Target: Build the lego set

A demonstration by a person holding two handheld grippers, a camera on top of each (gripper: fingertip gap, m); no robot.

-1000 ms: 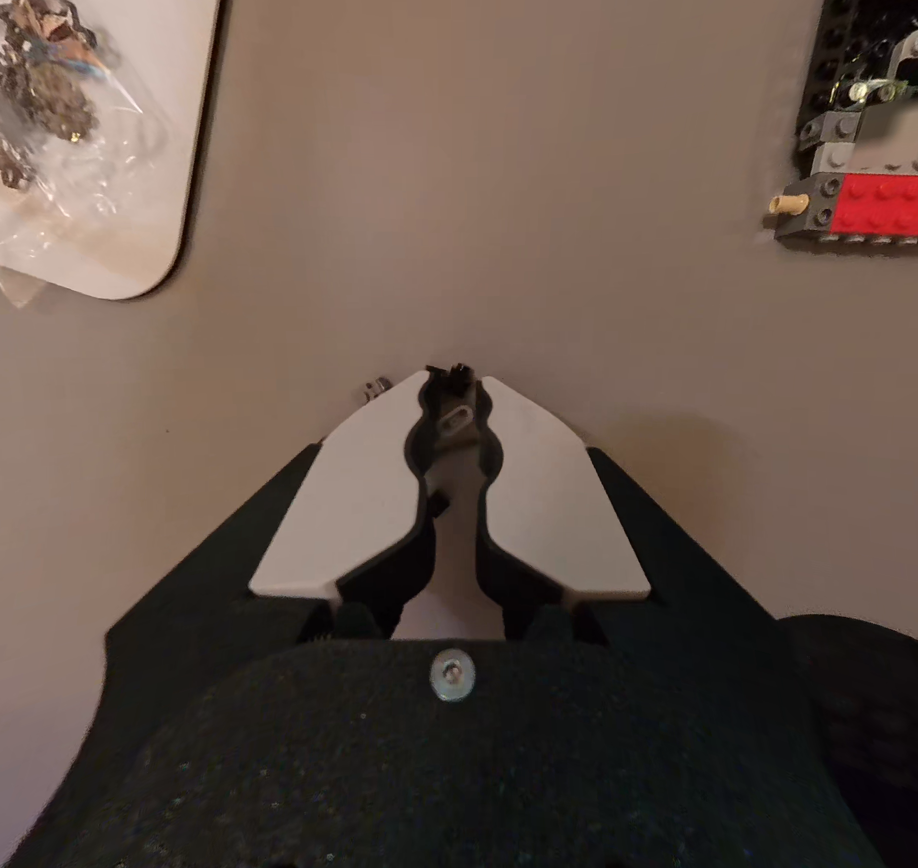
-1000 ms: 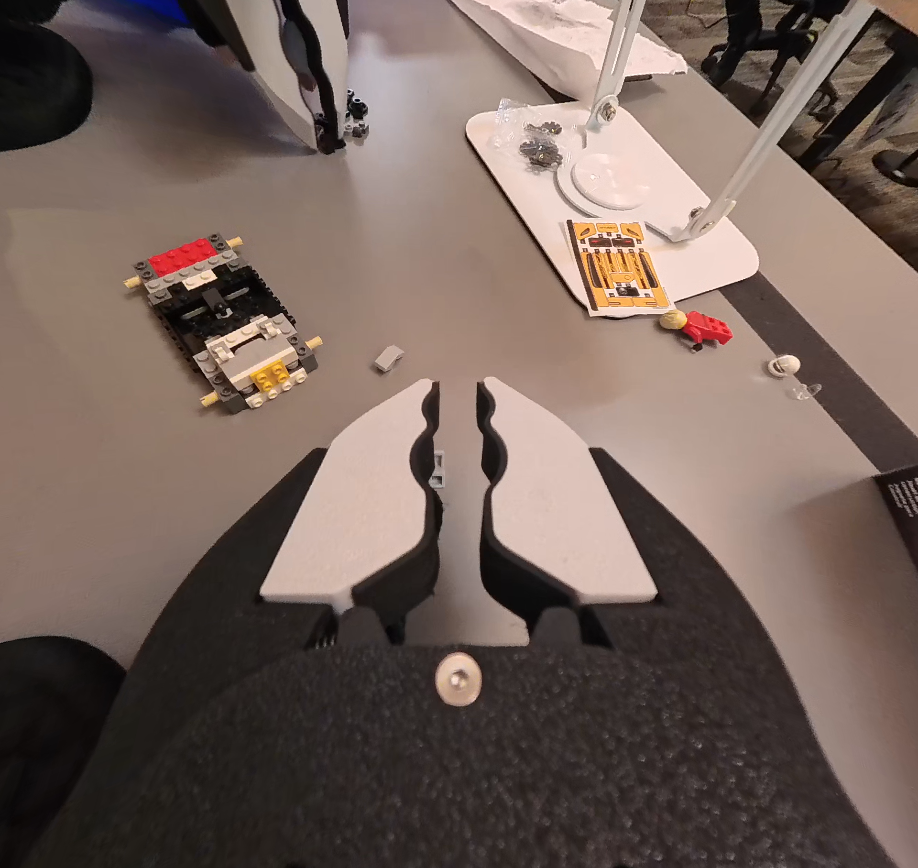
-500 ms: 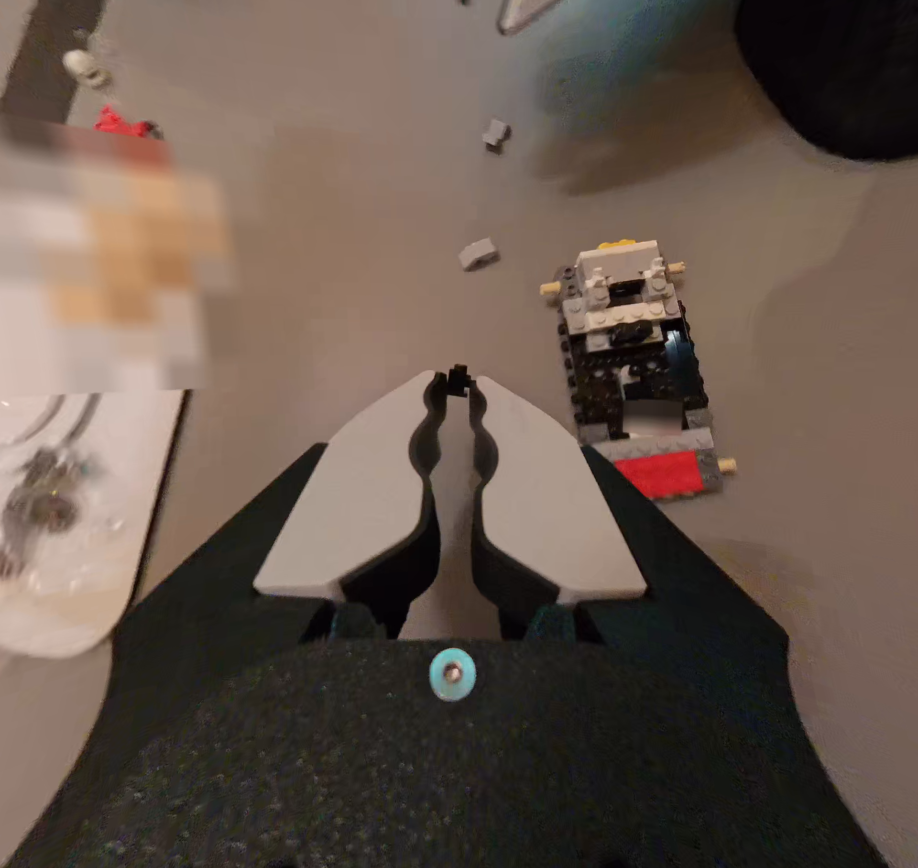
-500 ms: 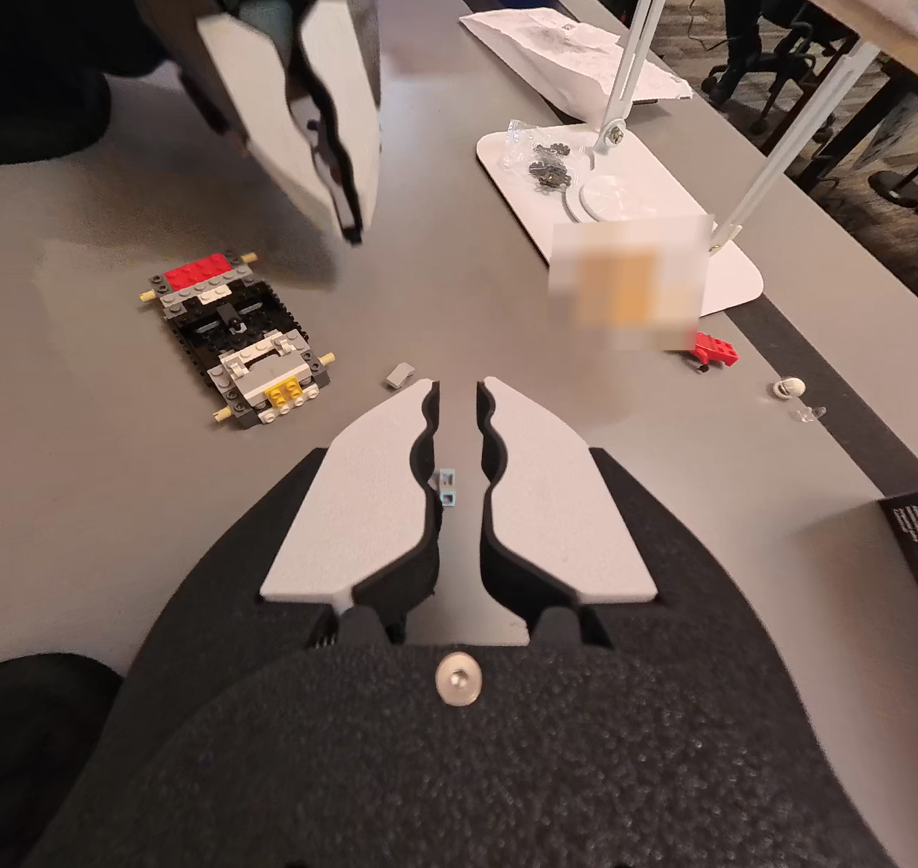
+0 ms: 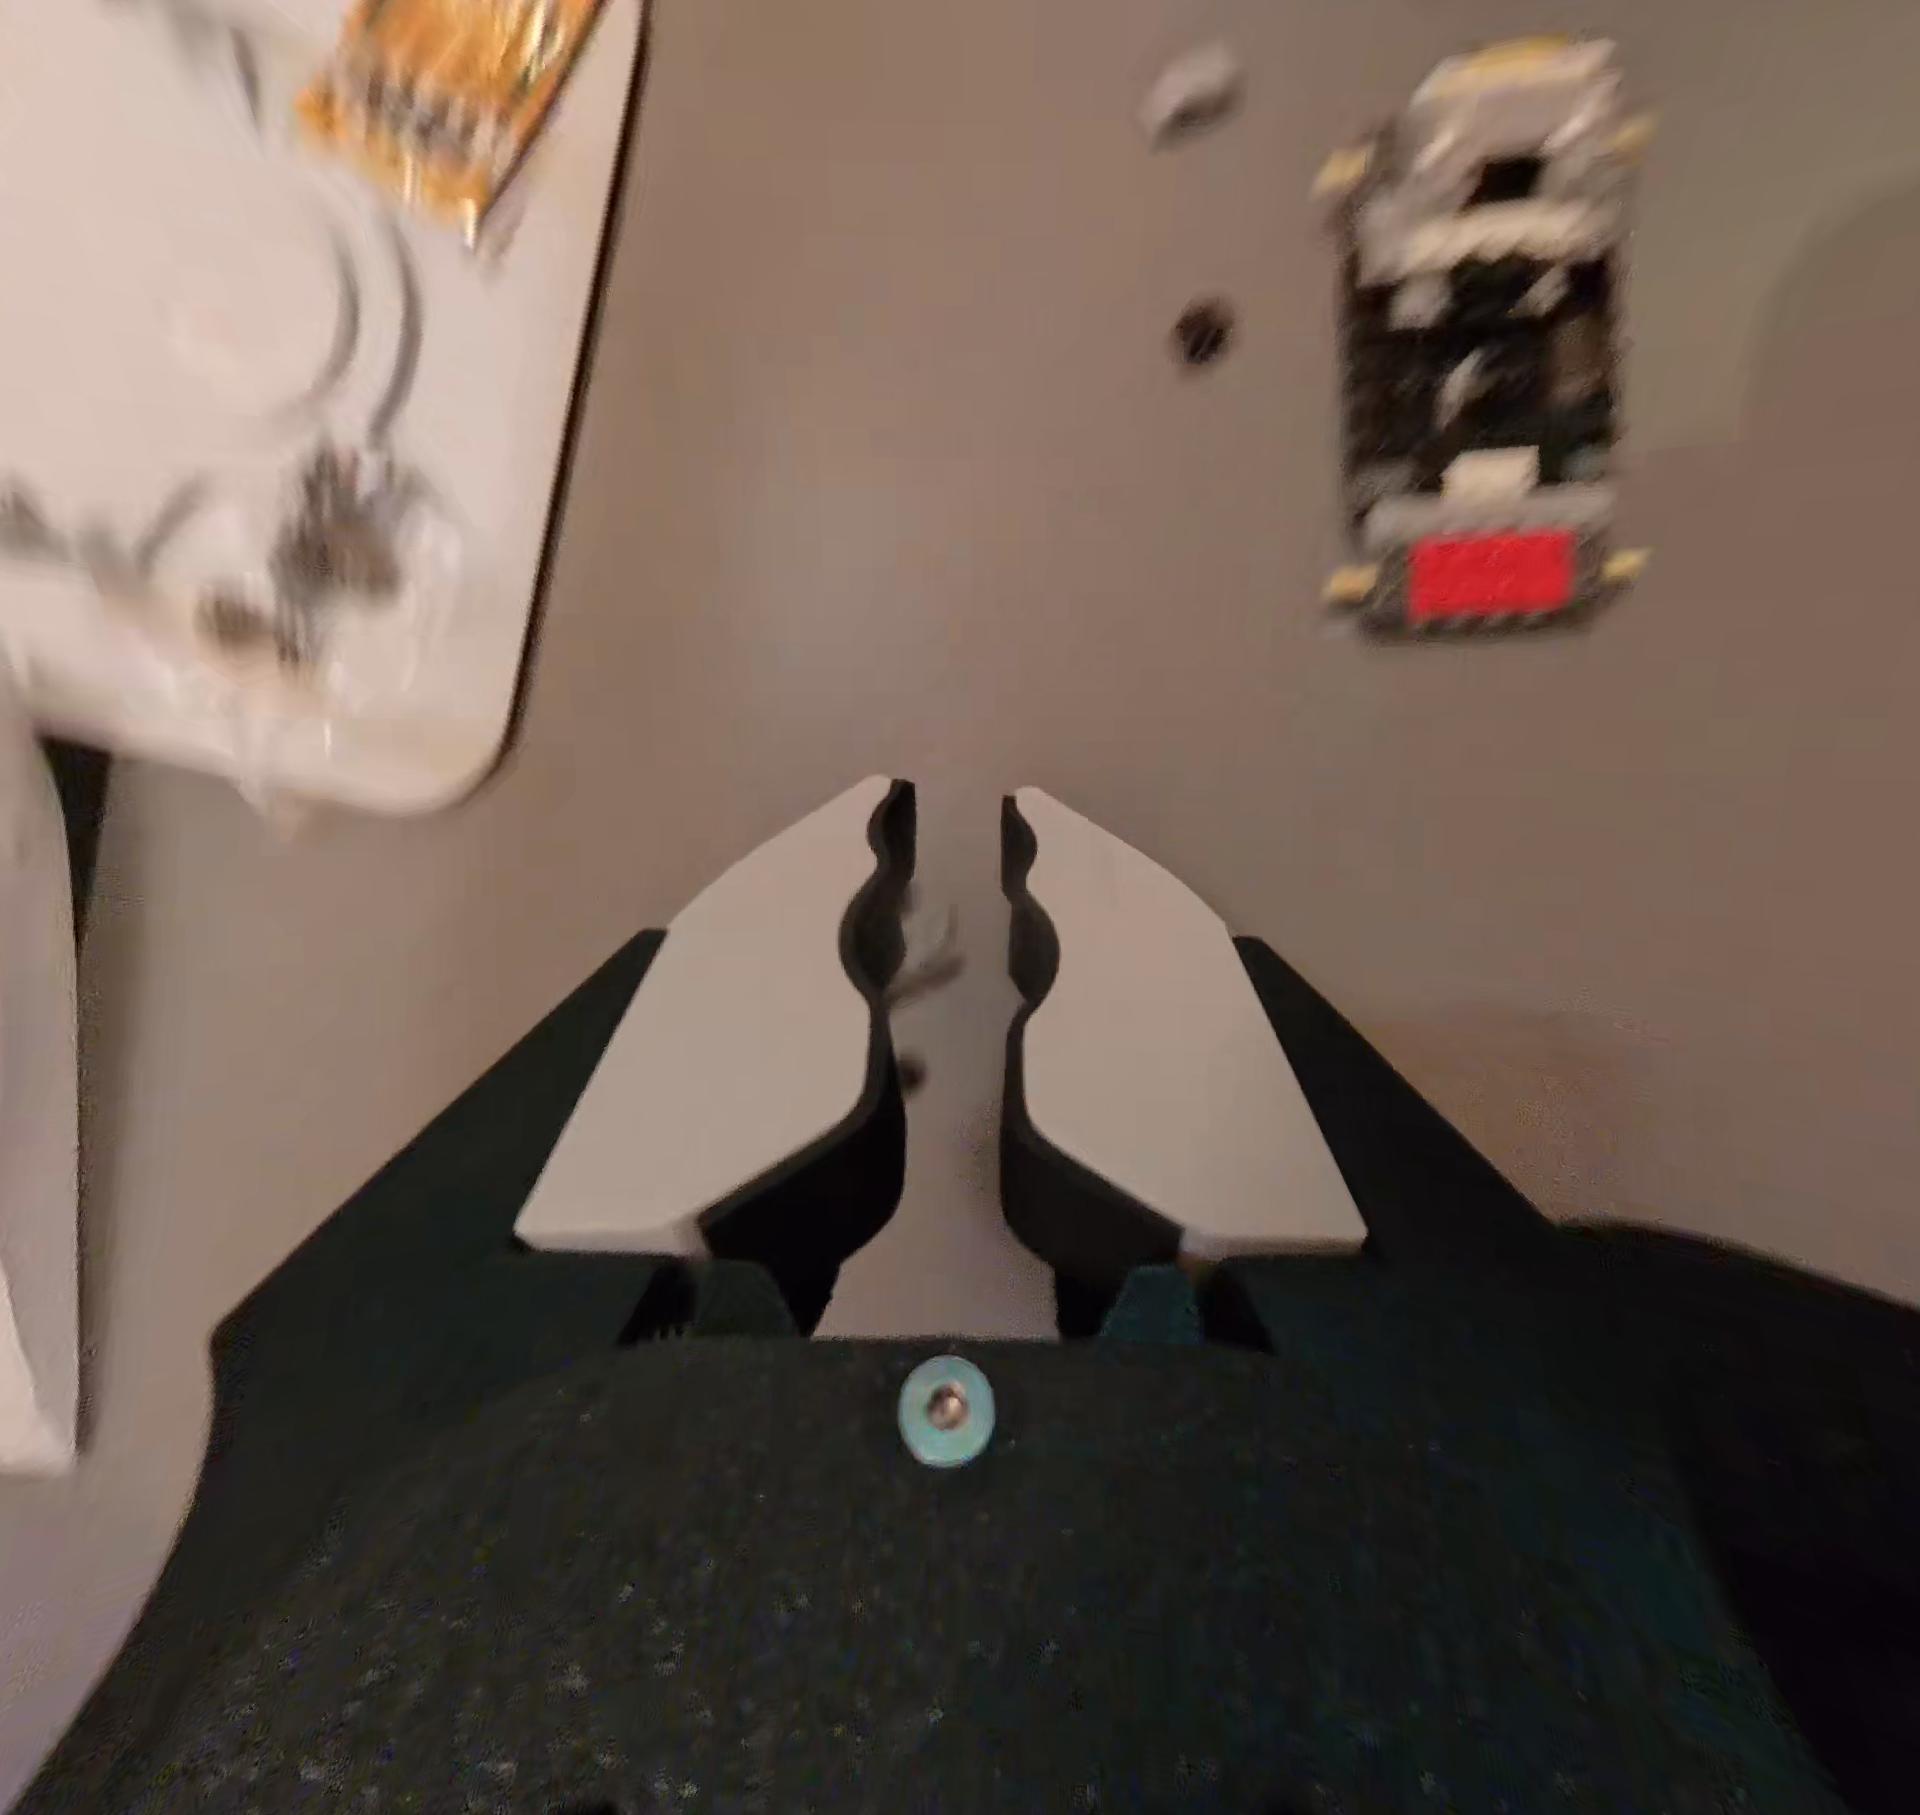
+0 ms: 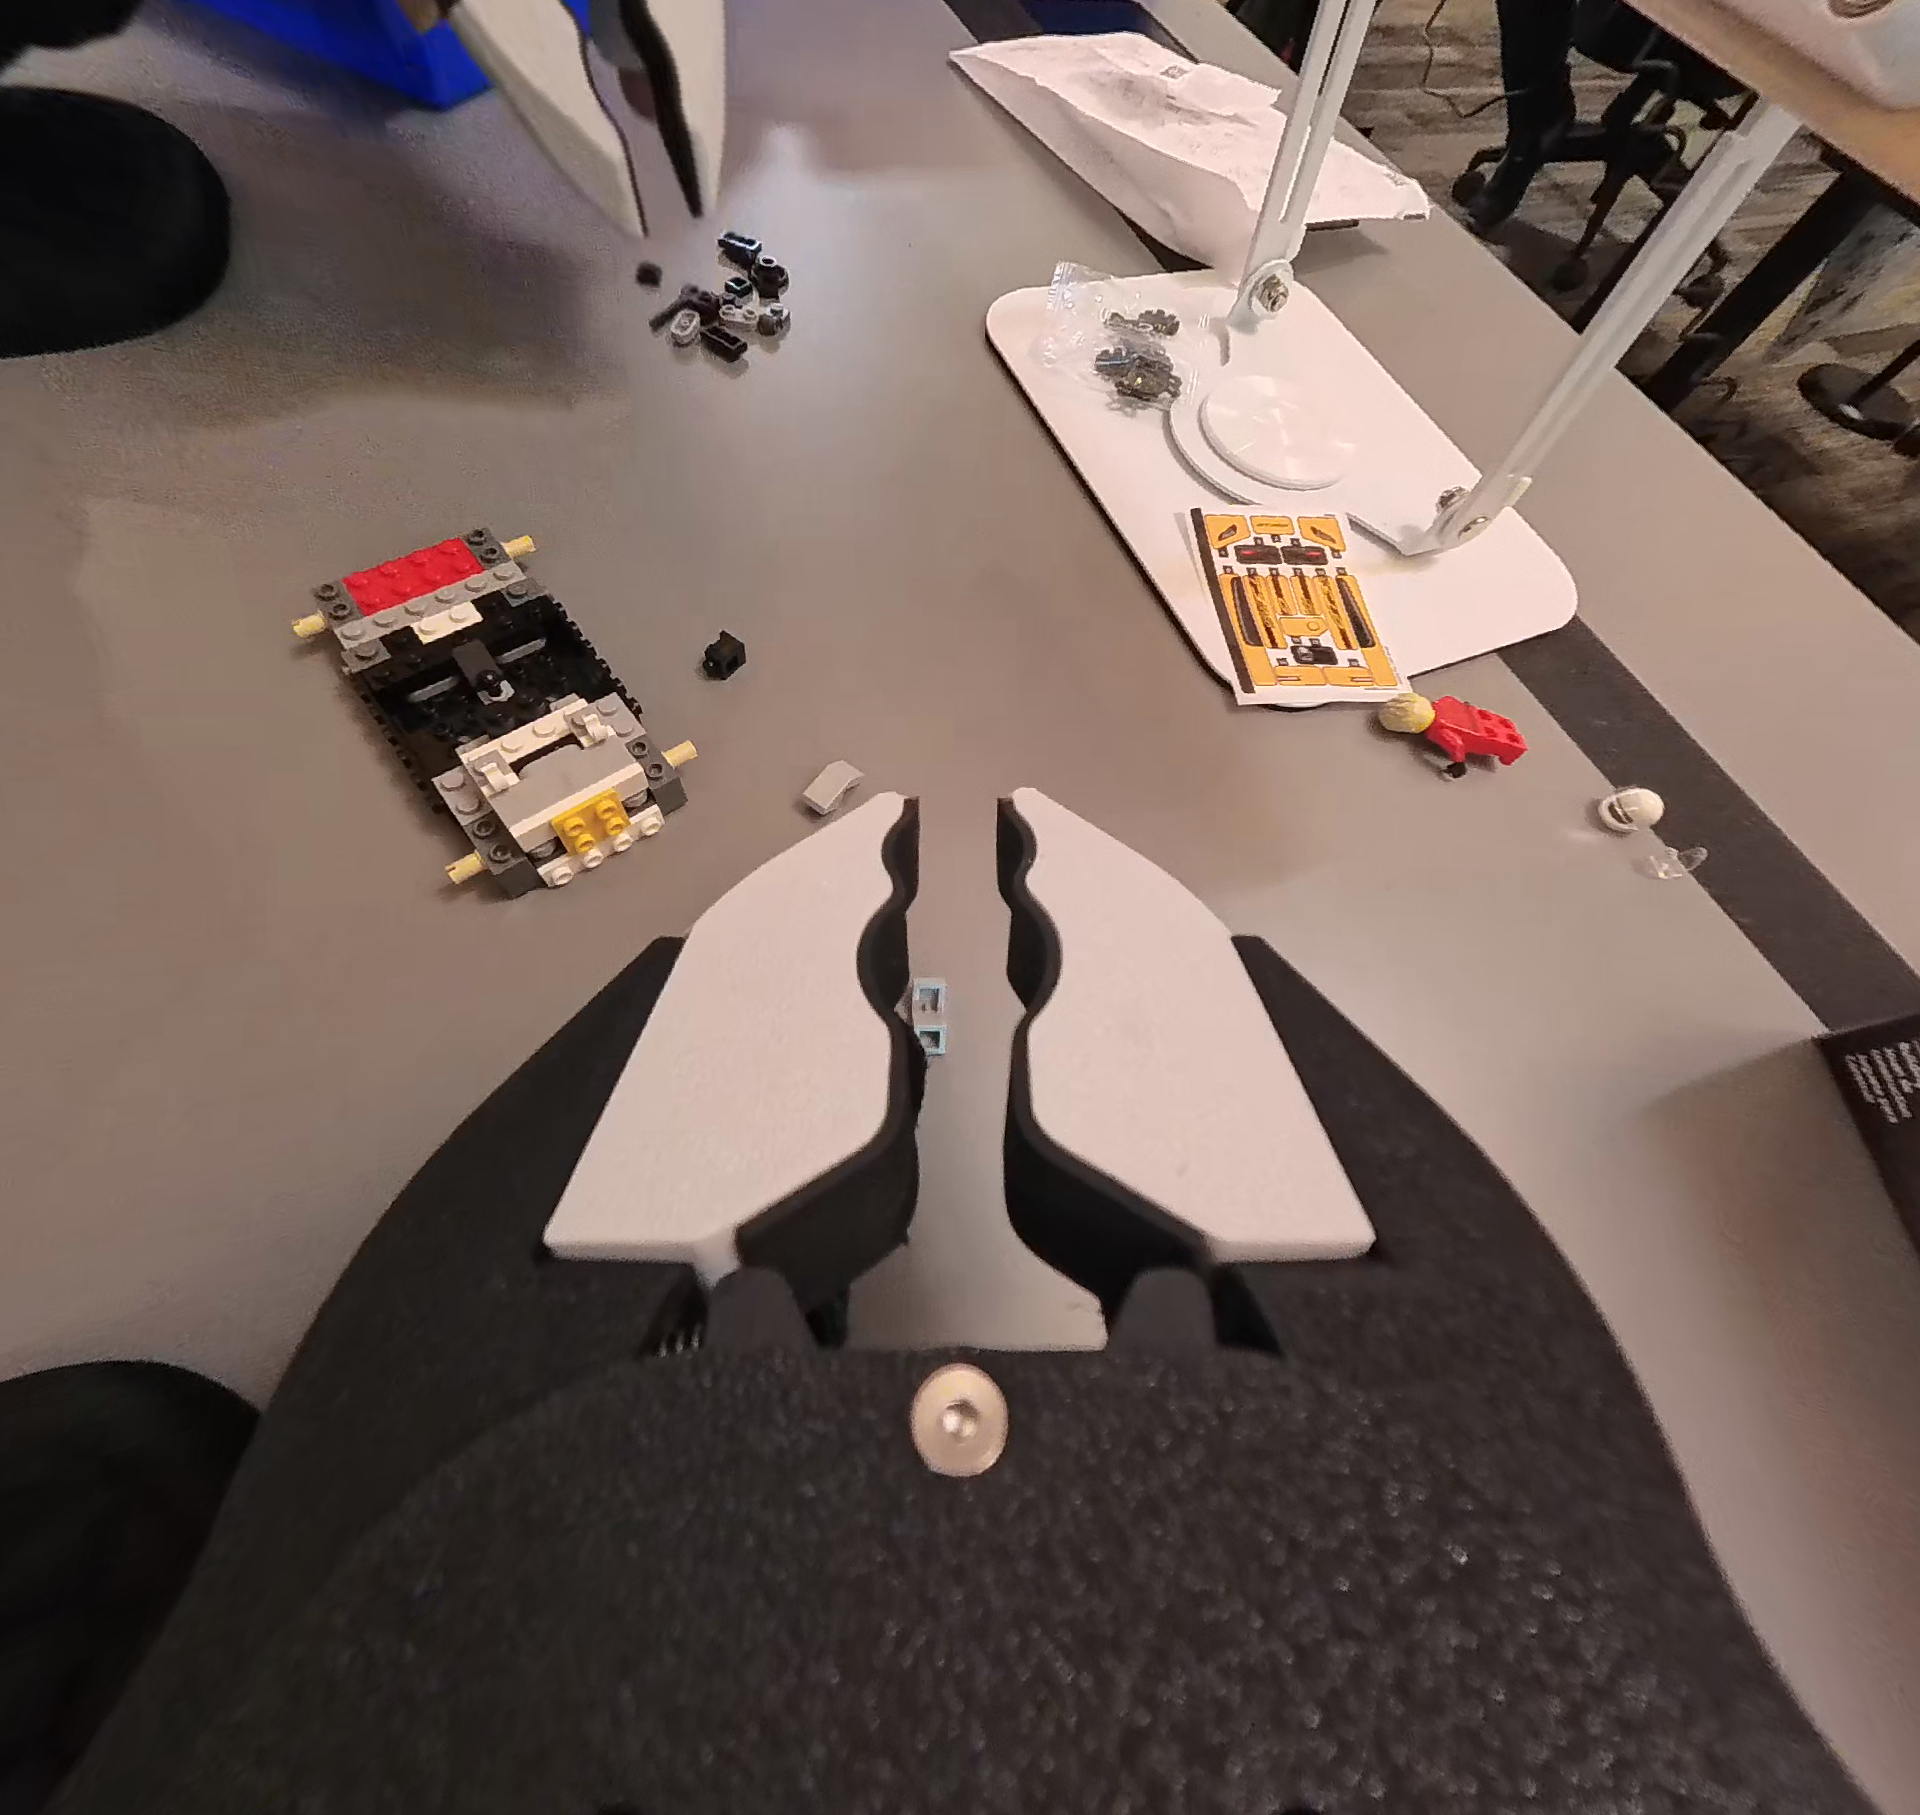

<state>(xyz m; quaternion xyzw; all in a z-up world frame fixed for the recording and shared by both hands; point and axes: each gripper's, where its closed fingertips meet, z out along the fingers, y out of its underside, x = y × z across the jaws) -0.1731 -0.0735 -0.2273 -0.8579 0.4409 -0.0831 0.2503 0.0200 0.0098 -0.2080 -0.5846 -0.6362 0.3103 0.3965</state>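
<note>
The part-built car (image 6: 499, 716), black with a red plate and a yellow brick, lies on the grey table (image 6: 935, 539); it is blurred in the left wrist view (image 5: 1475, 363). A small black piece (image 6: 724, 653) lies loose beside it and also shows in the left wrist view (image 5: 1200, 331). My left gripper (image 5: 956, 799) is open with nothing at its tips and hovers over a pile of small dark pieces (image 6: 727, 295). My right gripper (image 6: 956, 809) is open low over the table. A tiny pale blue piece (image 6: 928, 1012) sits by its left pad, clear of the right pad.
A grey slope piece (image 6: 831, 789) lies near my right fingertips. A white lamp base (image 6: 1455, 560) at right carries a parts bag (image 6: 1127, 352) and a yellow sticker sheet (image 6: 1294, 602). A red figure part (image 6: 1465, 731), a white helmet (image 6: 1631, 809) and a black booklet (image 6: 1881, 1079) lie right. Tip to tip, the grippers are about 20 centimeters apart. The tiny pale blue piece (image 6: 928, 1012) sits 7 centimeters or so from the ends of my right fingers.
My left gripper carried a small black piece toward the car, opened and let it go beside the car, then swung back over the pile. My right gripper has hardly moved.
</note>
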